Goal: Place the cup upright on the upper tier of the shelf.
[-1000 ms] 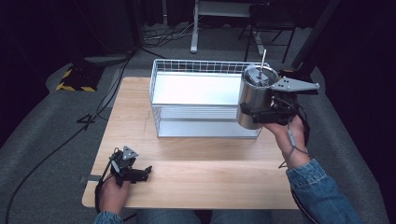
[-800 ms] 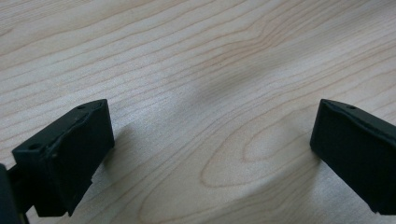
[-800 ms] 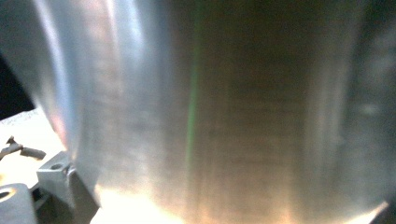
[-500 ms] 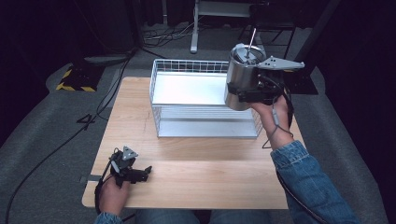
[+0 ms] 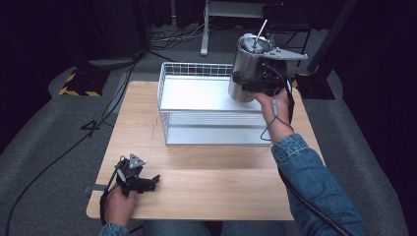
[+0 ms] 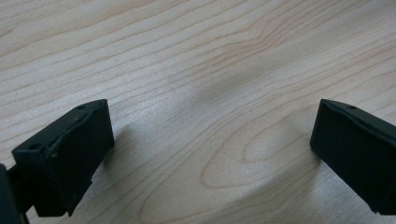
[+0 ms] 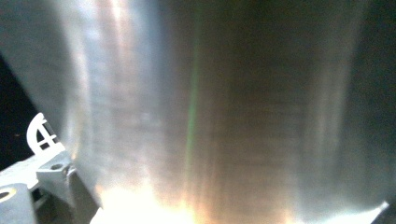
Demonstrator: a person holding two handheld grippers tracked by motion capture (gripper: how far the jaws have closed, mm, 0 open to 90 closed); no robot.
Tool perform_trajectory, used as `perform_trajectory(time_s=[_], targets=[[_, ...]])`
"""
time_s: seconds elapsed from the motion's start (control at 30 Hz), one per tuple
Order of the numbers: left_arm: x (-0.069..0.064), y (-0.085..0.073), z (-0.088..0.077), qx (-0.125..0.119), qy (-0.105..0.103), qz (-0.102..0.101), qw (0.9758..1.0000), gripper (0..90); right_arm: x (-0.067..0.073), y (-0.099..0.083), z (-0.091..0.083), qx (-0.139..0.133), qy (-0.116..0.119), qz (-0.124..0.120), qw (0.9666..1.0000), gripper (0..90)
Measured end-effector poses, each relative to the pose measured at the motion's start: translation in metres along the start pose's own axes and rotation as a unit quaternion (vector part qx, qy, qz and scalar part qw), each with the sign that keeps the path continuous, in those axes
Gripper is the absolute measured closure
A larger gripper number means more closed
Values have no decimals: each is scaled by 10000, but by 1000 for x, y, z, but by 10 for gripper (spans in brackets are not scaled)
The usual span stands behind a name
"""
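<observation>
Two grippers are at work. Nearest, the left gripper (image 5: 153, 180) rests on the table (image 5: 221, 191) as before, jaws spread wide with nothing between them. Farther off, the right gripper (image 5: 246, 81), clamped on the steel cup (image 5: 246, 69), has carried it leftward over the wire basket (image 5: 196, 105). A thin rod (image 5: 260, 30) stands in the cup.
</observation>
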State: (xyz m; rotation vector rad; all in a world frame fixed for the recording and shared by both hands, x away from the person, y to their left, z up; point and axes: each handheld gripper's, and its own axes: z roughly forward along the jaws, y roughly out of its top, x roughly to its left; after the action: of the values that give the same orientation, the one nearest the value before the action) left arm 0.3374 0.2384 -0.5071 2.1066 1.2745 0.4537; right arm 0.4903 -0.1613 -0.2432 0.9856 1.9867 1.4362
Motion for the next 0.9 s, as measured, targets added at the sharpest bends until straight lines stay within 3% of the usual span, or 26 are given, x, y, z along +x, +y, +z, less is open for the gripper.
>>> perform_trajectory(time_s=[0.4,0.9], targets=[[0,0,0,7,-5,-7,10000,0,-1,-7,24,-8,-33,8,10000,38],[0,0,0,3,-7,-6,10000,0,-6,-21,35,-13,16,135,9999,37]])
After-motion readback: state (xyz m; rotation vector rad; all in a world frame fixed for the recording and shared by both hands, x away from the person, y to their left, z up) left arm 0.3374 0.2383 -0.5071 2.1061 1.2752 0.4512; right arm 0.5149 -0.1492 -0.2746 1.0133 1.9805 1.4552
